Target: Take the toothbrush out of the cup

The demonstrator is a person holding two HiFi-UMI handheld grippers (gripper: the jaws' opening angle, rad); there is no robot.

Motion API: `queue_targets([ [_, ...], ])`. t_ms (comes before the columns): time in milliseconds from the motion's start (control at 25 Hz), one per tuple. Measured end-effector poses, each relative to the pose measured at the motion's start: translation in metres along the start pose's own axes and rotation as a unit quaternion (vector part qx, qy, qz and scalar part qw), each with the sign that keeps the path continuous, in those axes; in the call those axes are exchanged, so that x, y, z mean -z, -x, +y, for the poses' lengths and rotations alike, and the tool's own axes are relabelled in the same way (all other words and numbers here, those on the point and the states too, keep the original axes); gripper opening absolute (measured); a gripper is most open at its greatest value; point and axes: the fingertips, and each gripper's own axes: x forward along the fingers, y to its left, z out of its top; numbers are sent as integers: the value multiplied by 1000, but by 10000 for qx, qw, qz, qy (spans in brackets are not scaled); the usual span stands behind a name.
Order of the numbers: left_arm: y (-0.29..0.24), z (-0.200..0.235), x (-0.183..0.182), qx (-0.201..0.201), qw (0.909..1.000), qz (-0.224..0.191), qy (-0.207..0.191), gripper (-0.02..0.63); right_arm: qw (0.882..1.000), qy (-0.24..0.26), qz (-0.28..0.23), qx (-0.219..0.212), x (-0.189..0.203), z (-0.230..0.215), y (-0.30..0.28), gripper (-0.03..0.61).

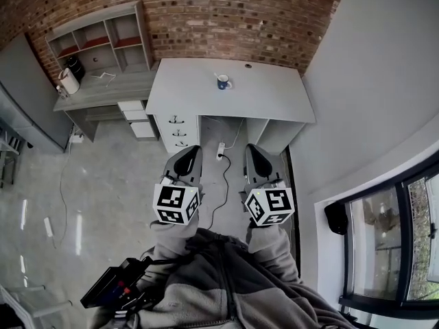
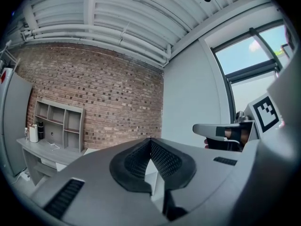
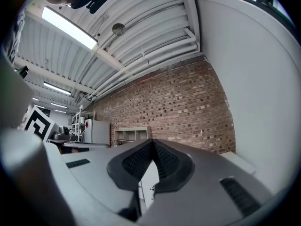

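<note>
So far nothing of the task is done. The toothbrush (image 1: 217,77) shows only as a thin pale stick that leans out of the cup (image 1: 223,82) toward the left; it is too small to say more about it. The cup is dark blue and stands upright on the white desk (image 1: 274,94), near the back edge and close to the brick wall (image 1: 226,12). Nothing else lies near it on the desk.

Both tools are well apart from the cup, over the floor (image 1: 116,170) in front of the desk and close to the person's body. The left hand-held gripper (image 1: 188,159) has its jaws closed together with nothing between them, and its own view shows the dark pads meeting at the tip. The right hand-held gripper (image 1: 256,159) is the same, closed and empty.

I judge that the whole task is left to do: to come to the desk, to open one hand-held gripper, to take the toothbrush by its handle and to lift it out, perhaps while the other steadies the cup.
</note>
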Motion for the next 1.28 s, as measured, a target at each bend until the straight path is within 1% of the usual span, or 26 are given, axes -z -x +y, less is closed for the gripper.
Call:
queue_targets([
  [160, 32, 3, 11, -57, 10000, 32, 71, 5, 9994, 290, 190, -19, 15, 20, 19, 2],
  [360, -4, 16, 31, 176, 9993, 184, 255, 5, 9987, 141, 478, -84, 42, -2, -19, 2],
  [560, -6, 23, 28, 79, 9995, 157, 273, 5, 9984, 289, 471, -148, 37, -5, -30, 2],
  [680, -18, 35, 25, -35, 9996, 100, 269, 5, 9986, 276, 395, -238, 33, -13, -47, 2],
  [800, -50, 51, 20, -112, 9997, 46, 196, 5, 9988, 209, 262, -346, 29, -31, -82, 2],
  [920, -100, 68, 6, -147, 9999, -33, 26, 5, 9988, 276, 150, -373, 21, -60, -128, 2],
  [1120, -166, 78, -8, -143, 9999, -5, -81, 5, 9983, 427, 293, -273, 17, -109, -180, 2],
  [1280, -218, 89, -13, -234, 9996, 105, -78, 5, 9963, 731, 392, -246, 16, -144, -217, 2],
])
